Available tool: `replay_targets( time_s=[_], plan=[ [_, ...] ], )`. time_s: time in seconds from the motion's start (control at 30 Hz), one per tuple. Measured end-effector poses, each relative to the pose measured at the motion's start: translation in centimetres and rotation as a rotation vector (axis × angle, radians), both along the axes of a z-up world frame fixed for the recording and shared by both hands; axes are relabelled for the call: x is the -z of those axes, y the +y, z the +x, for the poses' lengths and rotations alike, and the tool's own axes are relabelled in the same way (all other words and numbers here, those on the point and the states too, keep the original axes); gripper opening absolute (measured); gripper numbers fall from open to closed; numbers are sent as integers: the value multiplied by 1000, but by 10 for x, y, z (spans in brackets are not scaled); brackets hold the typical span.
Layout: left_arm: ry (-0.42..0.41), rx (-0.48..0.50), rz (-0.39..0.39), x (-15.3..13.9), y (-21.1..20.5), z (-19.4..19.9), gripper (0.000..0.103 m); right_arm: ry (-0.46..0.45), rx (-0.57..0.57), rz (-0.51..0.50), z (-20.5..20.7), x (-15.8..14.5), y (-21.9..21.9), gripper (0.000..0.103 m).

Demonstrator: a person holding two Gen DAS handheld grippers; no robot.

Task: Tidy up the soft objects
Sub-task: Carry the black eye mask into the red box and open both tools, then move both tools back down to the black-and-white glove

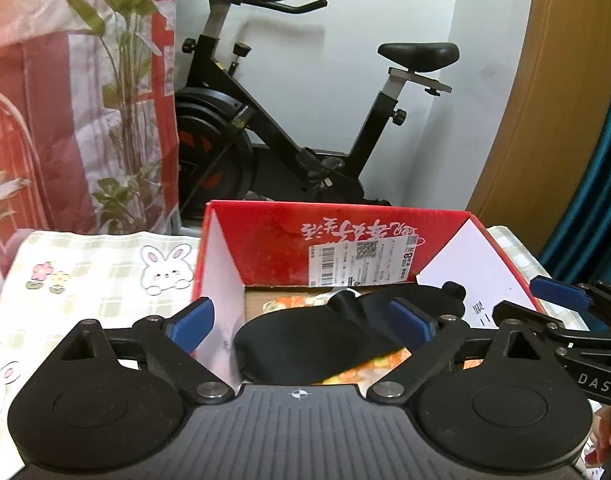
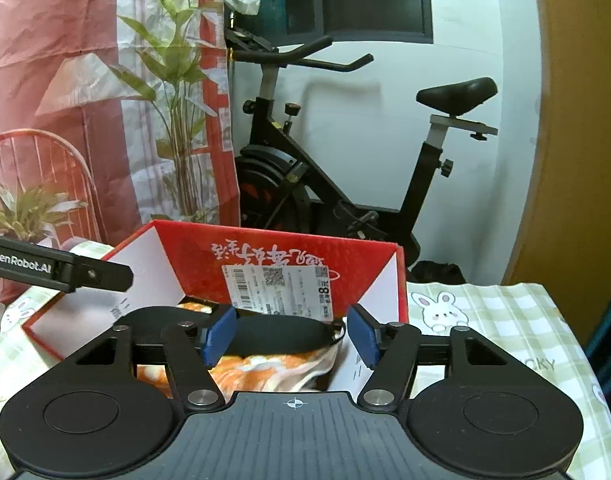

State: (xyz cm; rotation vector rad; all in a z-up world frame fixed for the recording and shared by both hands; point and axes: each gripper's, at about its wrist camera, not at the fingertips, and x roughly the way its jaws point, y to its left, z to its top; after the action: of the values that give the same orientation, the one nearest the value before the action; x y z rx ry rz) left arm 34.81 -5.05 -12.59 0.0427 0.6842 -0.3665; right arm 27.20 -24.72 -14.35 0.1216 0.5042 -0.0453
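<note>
Releasing is the step in hand: the left gripper is standing with its jaws spread wide, its blue pads clear of the black soft item that is lying between and below them. The right gripper is likewise parted — its pads are flanking the same black piece without visibly pressing on it, though contact at the left pad cannot be fully ruled out. Neither tool appears to be gripping anything.

To finish this step well, both grippers should be drawing straight back and upward with jaws kept apart, so that no pad is snagging the fabric or dragging it over the box wall. Care is needed near the thin cord end of the black piece, which could be catching on a fingertip.

The red box is sitting open on the bunny-print tablecloth, a shipping label stuck to its far inner wall. Inside it, an orange-patterned cloth is lying on the bottom, and the black item is resting on top of it — so the box is holding at least two soft pieces. Whether more are lying underneath cannot be told.
</note>
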Motion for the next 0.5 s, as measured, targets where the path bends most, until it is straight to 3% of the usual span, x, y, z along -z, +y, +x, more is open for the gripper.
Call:
replay_targets(
  time_s=[0.27, 0.5],
  plan=[
    [-21, -8, 29, -15, 21, -42, 97, 3, 25, 36, -45, 2, 6, 60],
    [10, -29, 46, -6, 45, -72, 99, -10, 31, 75, -79, 13, 10, 60]
  ],
)
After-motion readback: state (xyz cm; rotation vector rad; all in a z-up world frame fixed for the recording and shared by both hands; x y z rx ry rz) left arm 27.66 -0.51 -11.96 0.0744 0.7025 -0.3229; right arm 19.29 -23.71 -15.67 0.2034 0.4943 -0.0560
